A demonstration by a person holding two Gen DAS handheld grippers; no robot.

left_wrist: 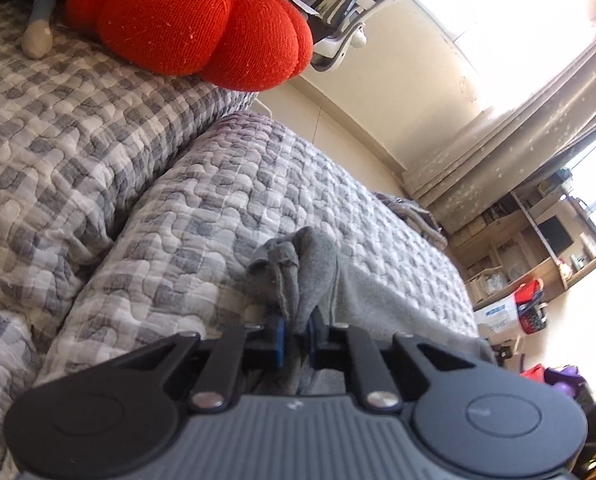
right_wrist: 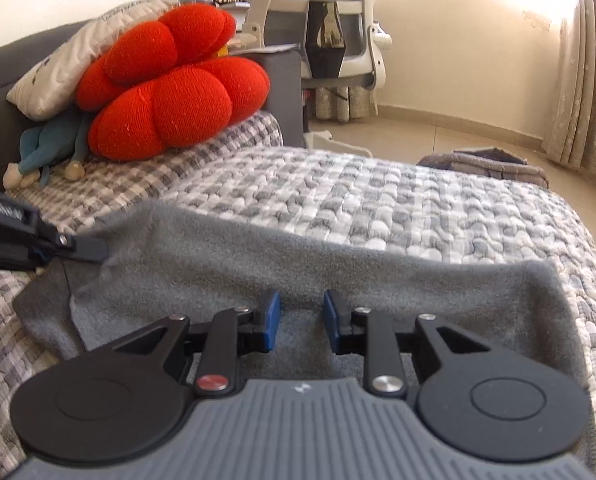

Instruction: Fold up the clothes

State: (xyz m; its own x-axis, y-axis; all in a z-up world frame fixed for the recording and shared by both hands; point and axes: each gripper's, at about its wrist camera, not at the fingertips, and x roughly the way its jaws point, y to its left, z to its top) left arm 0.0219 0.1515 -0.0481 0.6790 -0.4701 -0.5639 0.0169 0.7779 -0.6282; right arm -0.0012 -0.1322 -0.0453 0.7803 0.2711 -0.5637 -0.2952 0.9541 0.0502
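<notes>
knitted lobed cushion [right_wrist: 170,92]: bright red
quilted bed cover [right_wrist: 398,200]: grey-and-white check
fleece garment [right_wrist: 298,264]: plain grey
gripper pads [right_wrist: 273,320]: blue

No readable text or labels anywhere.

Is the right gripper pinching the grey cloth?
No, the right gripper is open above the grey cloth, with a gap between its blue pads.
</notes>
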